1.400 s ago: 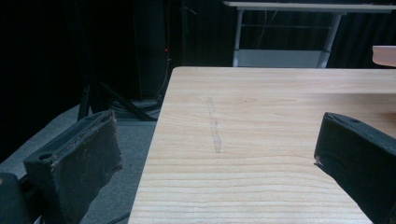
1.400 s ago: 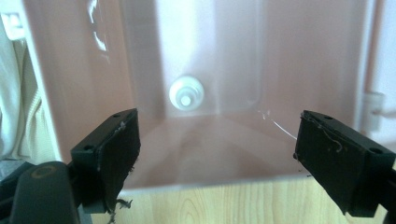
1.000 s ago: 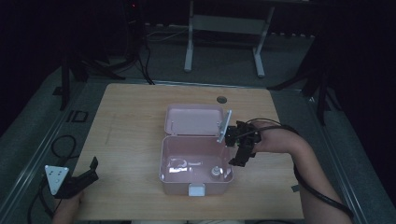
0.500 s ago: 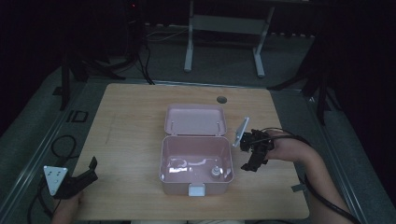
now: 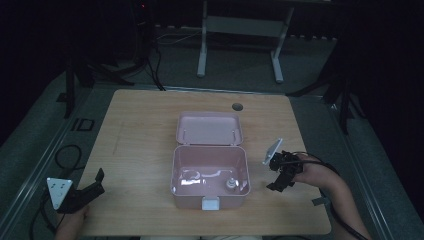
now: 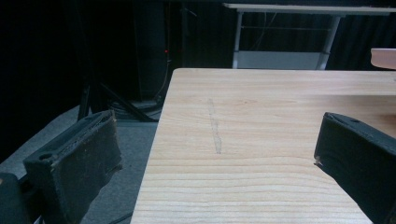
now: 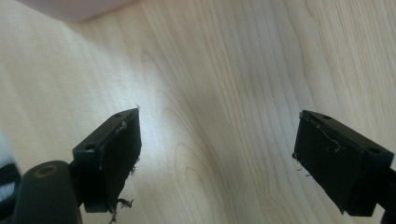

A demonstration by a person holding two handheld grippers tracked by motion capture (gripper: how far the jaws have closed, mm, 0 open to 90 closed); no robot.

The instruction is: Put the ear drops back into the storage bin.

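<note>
We record first one pale pink plastic box (image 5: 210, 172), rectangular, standing near the middle of the light wooden bench (image 5: 140, 145), toward its near edge. Its hinged pink lid (image 5: 209, 129) is thrown open and lies back on the far side, joined to the box along the rear wall. A small white latch tab (image 5: 210, 203) sits on the front wall. Inside, toward the right front corner, we list one small round pale object (image 5: 231, 184), too small to identify; a glare patch lies on the box floor to its left. We read no brand, label or writing on any of these items.

To the right of the box, apart from it, we enter the right tongs (image 5: 278, 183), held in a hand (image 5: 312, 175) above the bench; a grey plate tops them. The right gripper view looks steeply down on bare wood grain, with the right tongs (image 7: 217, 154) gaping wide and nothing between the jaws; loose fibres cling to the jaw pads. A pale pink corner at that view's upper left is probably the box.

At the near left corner of the bench we enter the left tongs (image 5: 98, 181), also carrying a grey three-cornered plate. The left gripper view shows the left tongs (image 6: 217, 163) spread wide and empty, one jaw beyond the bench's edge, a faint grey streak (image 6: 215, 128) on the wood, and a sliver of pink at the right margin.

Beyond the bench: a grey floor, a round cable hole (image 5: 237, 107) in the bench top, and a white metal frame (image 5: 240, 30) in the dark.
</note>
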